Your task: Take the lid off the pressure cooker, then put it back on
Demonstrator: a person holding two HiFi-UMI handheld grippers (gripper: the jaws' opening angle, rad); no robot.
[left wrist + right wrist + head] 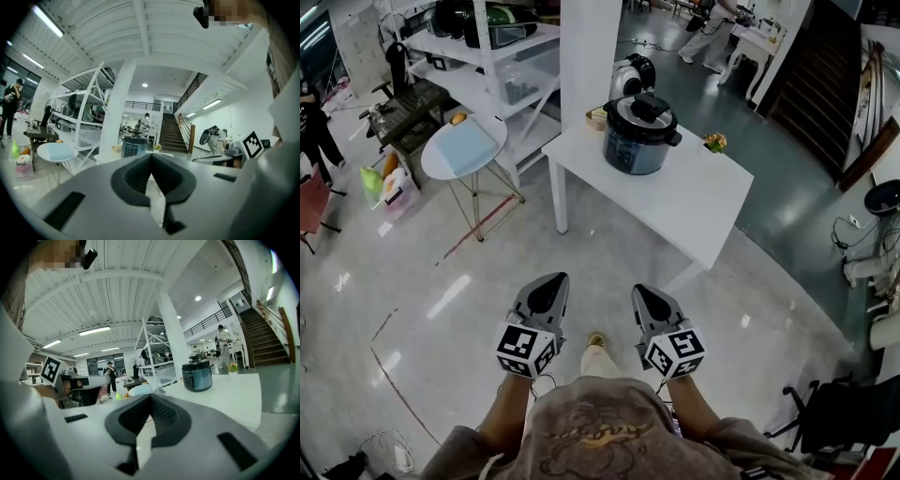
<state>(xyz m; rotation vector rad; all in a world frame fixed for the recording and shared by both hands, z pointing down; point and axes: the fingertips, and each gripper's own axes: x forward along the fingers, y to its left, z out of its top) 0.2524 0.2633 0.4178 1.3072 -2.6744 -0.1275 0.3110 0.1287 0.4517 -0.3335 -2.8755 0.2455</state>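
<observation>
A round side table [464,148] stands at the left. The left gripper [551,279] and the right gripper [643,291], both bearing square black-and-white markers, have their jaws closed together on nothing. The pressure cooker [637,142], its lid [639,111] on, stands on the white table [694,202] ahead, well apart from both grippers.

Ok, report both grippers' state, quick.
Left gripper: closed, holding nothing.
Right gripper: closed, holding nothing.
</observation>
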